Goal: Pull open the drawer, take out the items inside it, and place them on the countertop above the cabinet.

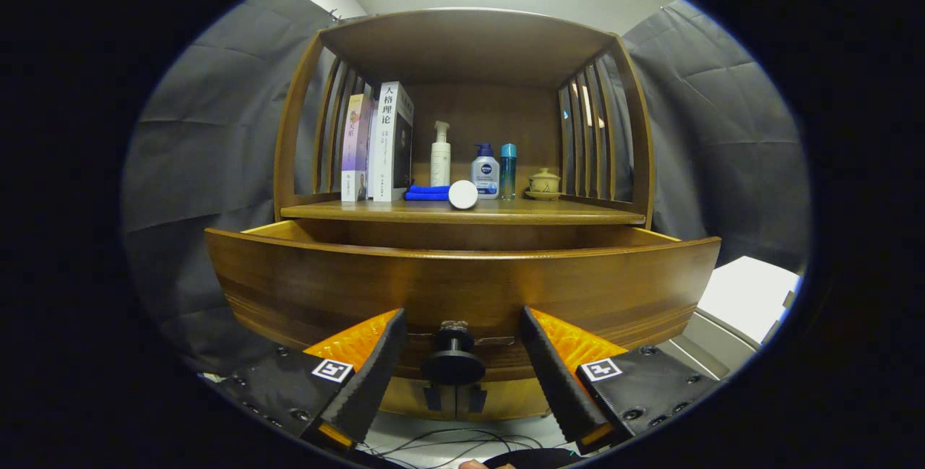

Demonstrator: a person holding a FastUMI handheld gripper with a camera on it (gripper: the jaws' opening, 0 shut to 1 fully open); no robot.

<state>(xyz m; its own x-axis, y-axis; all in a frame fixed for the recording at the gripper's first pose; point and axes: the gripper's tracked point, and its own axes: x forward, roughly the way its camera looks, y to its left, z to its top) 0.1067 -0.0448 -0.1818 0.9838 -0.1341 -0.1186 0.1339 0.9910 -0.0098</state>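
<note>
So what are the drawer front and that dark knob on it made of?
The drawer front looks like brown wood with a glossy varnish: grain lines run along it and it catches the light. The knob is dark and matte, possibly painted metal or plastic; the look leaves that open. The gripper is open, its fingers either side of the knob, not touching it.

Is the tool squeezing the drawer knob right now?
No, the tool is open: its fingers stand apart on either side of the drawer knob, with gaps showing between them and it.
</note>
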